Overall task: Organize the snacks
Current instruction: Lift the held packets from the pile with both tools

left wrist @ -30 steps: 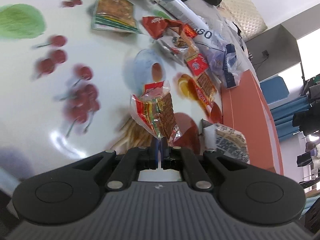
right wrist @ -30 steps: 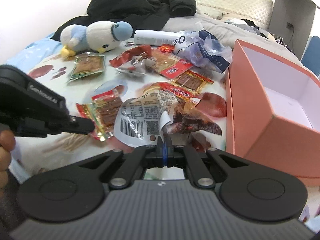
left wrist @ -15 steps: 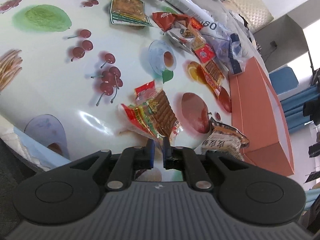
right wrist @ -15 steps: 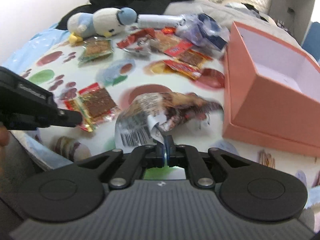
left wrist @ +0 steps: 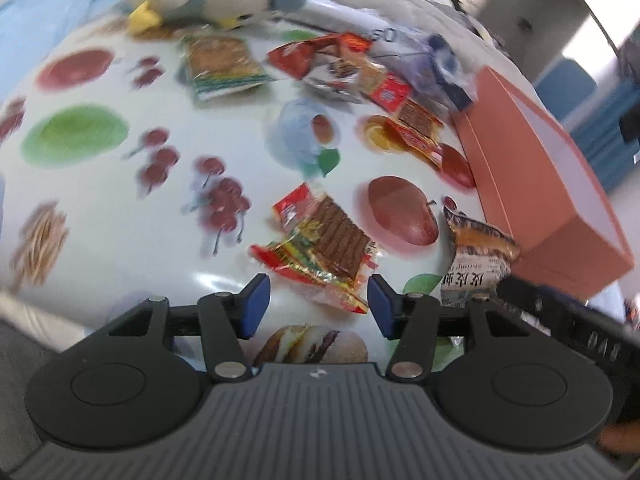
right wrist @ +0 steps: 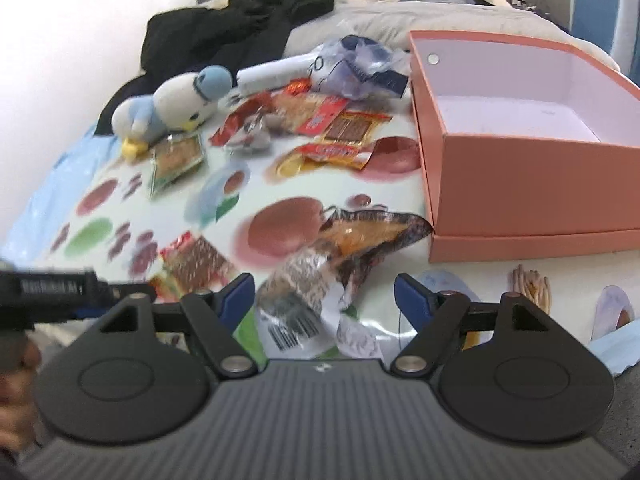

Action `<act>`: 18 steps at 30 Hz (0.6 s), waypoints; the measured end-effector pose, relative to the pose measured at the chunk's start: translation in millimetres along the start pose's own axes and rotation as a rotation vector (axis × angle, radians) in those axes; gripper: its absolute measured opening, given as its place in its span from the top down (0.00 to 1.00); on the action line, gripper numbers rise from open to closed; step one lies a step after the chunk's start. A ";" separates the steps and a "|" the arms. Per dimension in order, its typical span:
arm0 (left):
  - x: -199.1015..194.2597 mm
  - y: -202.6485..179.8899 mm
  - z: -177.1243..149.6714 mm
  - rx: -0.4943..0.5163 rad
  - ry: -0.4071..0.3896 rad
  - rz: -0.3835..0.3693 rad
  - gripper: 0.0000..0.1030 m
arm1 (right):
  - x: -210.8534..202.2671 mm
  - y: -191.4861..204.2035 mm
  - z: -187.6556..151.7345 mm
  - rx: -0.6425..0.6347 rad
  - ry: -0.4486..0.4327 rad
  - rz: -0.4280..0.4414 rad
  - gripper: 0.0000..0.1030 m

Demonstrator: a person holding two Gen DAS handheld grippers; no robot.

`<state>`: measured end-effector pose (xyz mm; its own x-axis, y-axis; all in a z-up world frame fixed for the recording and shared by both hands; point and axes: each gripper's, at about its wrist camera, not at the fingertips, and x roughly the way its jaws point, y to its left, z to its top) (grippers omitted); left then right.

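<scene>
While both spread wide, red snack packet (left wrist: 320,246) between left fingers (left wrist: 255,306).

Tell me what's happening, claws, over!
Left claw open, red snack packet lying loose. Right claw open, silver snack bag down. Pink box has no snacks inside.

Bedroom (home): quilted bedding (right wrist: 420,20), plush toy (right wrist: 172,100).

Plush penguin (right wrist: 172,108) nr black jacket (right wrist: 240,28), on fruit-print cloth (left wrist: 100,208).
</scene>
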<state>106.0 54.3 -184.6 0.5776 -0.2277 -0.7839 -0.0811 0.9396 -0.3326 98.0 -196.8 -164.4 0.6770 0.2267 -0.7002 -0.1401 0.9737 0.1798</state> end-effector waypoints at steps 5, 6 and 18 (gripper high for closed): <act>7.4 -10.7 12.7 0.098 -0.021 0.028 0.42 | 13.2 1.9 10.2 0.059 0.002 0.000 0.24; 10.2 -13.5 15.3 0.128 -0.025 0.035 0.42 | 16.3 2.5 12.8 0.068 0.001 -0.001 0.24; 48.1 -32.1 30.5 0.360 0.008 0.057 0.39 | 56.3 -2.0 19.2 0.111 0.092 -0.017 0.25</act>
<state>161.2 21.0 -195.6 0.5739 -0.1732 -0.8004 0.1790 0.9803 -0.0839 150.2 -186.4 -190.9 0.6084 0.2163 -0.7636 -0.0451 0.9700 0.2388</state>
